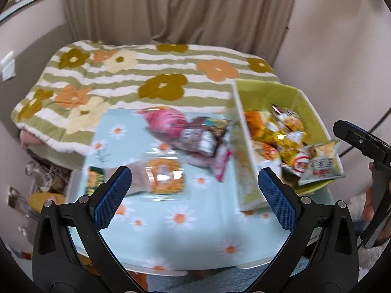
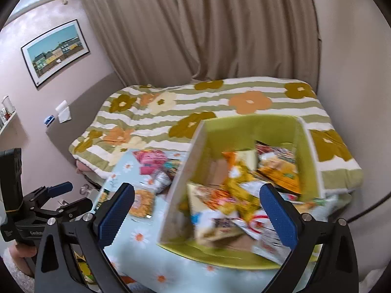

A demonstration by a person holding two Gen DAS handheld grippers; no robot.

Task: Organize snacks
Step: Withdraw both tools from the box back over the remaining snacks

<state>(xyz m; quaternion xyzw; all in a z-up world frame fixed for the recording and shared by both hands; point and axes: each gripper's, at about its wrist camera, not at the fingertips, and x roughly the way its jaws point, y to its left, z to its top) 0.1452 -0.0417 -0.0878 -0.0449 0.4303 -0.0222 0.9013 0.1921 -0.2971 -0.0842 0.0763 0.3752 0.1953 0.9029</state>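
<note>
Green box (image 2: 303,151), open-topped, sits on the right part of the bench (image 1: 195,239) with its pale-blue daisy cloth, and is heaped with yellow and orange snack packets (image 2: 244,195). More packets lie loose on the cloth left of it: a pink bag (image 1: 166,122), a dark wrapper (image 1: 200,141), an orange pack (image 1: 166,175). Left hand-held gripper (image 1: 195,195) and right hand-held gripper (image 2: 198,210) both hang with jaws apart, empty, the right one above the box.

Both wrist views look down and forward over the table (image 1: 195,244) toward the bed (image 2: 220,112); both show the box (image 1: 264,92) of snacks.
</note>
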